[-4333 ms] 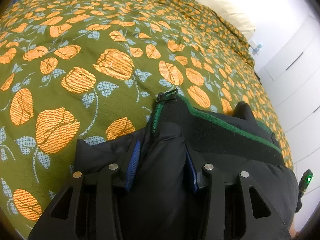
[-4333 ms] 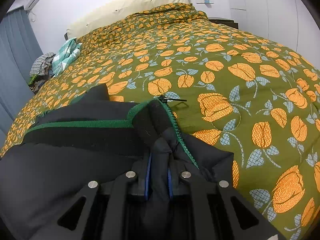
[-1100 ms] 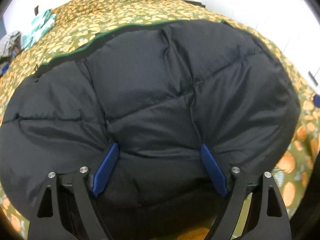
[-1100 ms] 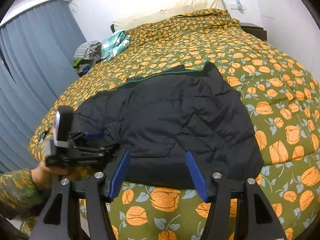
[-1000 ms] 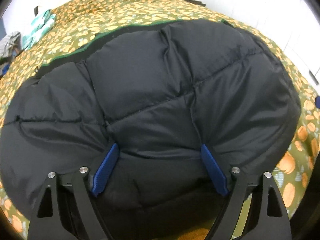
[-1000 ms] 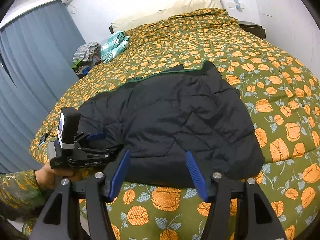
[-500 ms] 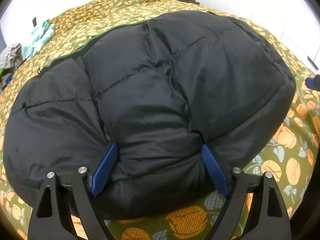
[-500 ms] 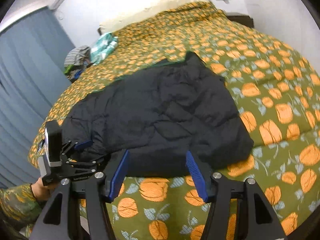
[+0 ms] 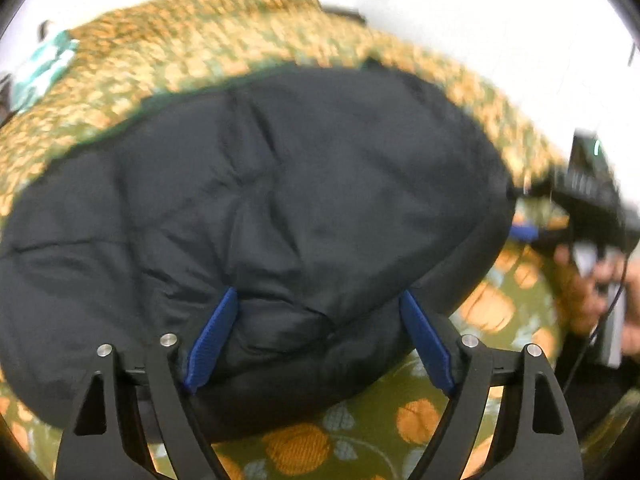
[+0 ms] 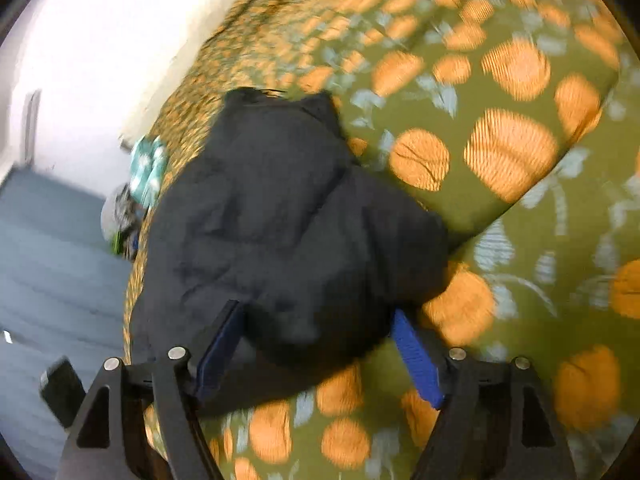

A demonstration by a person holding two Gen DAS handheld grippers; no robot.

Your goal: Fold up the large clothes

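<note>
A black quilted puffer jacket [image 9: 280,208] lies folded on the bed; its green-edged hem shows at the far side. It also shows in the right wrist view [image 10: 280,216]. My left gripper [image 9: 318,320] is open, its blue pads spread over the jacket's near edge and holding nothing. My right gripper [image 10: 316,332] is open over the jacket's near right corner, empty. The right gripper also shows at the right edge of the left wrist view [image 9: 588,200], held in a hand.
The bed has a green cover with orange tulips [image 10: 500,152]. A teal checked cloth [image 10: 150,168] and other clothes lie at its far end. A blue-grey curtain [image 10: 48,248] hangs left of the bed. White wall and wardrobe doors [image 9: 520,40] stand beyond.
Both grippers have let go of the jacket's collar and opened. They pulled back to its near edge; lately the right gripper swung down and right toward the near corner, and both views blur.
</note>
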